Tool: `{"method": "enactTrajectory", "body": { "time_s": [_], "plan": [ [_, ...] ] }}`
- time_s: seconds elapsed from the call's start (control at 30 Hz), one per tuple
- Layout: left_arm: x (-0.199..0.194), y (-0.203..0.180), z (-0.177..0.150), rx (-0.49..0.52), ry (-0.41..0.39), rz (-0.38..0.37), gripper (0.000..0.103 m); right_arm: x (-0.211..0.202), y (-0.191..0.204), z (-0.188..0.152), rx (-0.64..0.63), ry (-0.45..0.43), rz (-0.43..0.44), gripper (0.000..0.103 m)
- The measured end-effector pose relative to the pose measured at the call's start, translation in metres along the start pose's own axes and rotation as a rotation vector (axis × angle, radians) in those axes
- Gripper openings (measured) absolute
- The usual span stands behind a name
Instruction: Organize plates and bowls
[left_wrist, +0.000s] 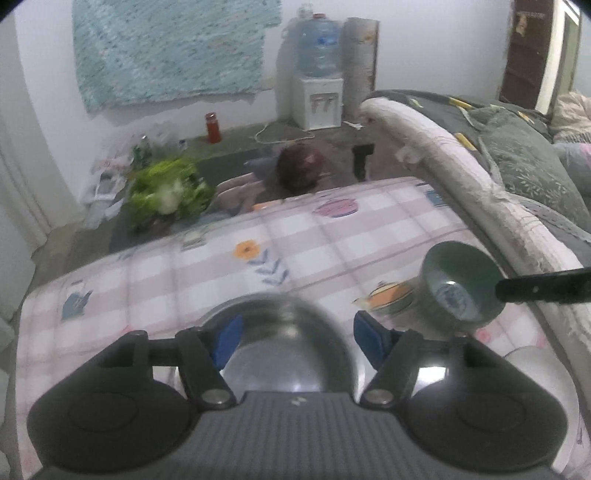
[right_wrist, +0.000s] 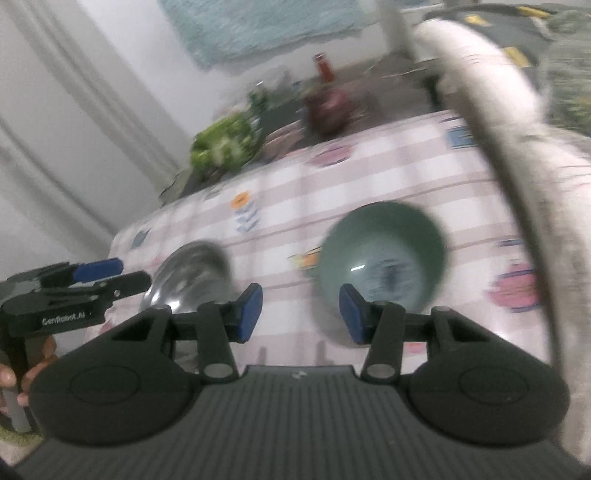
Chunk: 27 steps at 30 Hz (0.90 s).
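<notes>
Where the checked cloth fell away at the left edge of the bed, bare floor ran to the wall, with leafy greens lying near the far edge. The left claw hung with its blue pads parted, nothing pressed between them; the steel bowl sat on the cloth directly beneath, rim clear of both pads. Open cloth lay beyond it toward the far edge. Further right, the green bowl stood upright beside a small plate, apart from the steel bowl. The right claw stood part open over the green bowl's near rim, gripping nothing. At the right, a rolled quilt edge bounded the cloth, close to the green bowl.
</notes>
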<state>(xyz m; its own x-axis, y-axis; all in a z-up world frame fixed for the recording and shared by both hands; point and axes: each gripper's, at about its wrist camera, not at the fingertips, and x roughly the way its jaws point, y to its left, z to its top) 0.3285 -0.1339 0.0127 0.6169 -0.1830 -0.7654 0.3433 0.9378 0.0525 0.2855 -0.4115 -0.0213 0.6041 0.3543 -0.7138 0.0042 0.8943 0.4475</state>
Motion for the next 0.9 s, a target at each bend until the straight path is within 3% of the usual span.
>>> {"method": "enactTrajectory", "body": {
  "time_s": [0.23, 0.4, 0.53, 0.63, 0.77, 0.9],
  "plan": [
    [0.037, -0.044, 0.022, 0.000, 0.032, -0.071, 0.068, -0.006, -0.057, 0.009, 0.114, -0.019, -0.038, 0.046],
    [0.068, -0.071, 0.032, -0.011, 0.088, -0.113, 0.063, 0.012, -0.079, 0.014, 0.150, -0.005, -0.066, 0.045],
    [0.085, -0.089, 0.034, 0.005, 0.127, -0.126, 0.057, 0.029, -0.084, 0.014, 0.150, 0.013, -0.079, 0.039],
    [0.097, -0.094, 0.034, -0.005, 0.161, -0.127, 0.047, 0.039, -0.086, 0.013, 0.144, 0.026, -0.076, 0.034],
    [0.107, -0.096, 0.032, -0.018, 0.201, -0.135, 0.024, 0.049, -0.086, 0.014, 0.136, 0.037, -0.071, 0.024],
    [0.110, -0.095, 0.031, -0.042, 0.216, -0.153, 0.015, 0.055, -0.087, 0.014, 0.138, 0.048, -0.063, 0.016]
  ]
}}
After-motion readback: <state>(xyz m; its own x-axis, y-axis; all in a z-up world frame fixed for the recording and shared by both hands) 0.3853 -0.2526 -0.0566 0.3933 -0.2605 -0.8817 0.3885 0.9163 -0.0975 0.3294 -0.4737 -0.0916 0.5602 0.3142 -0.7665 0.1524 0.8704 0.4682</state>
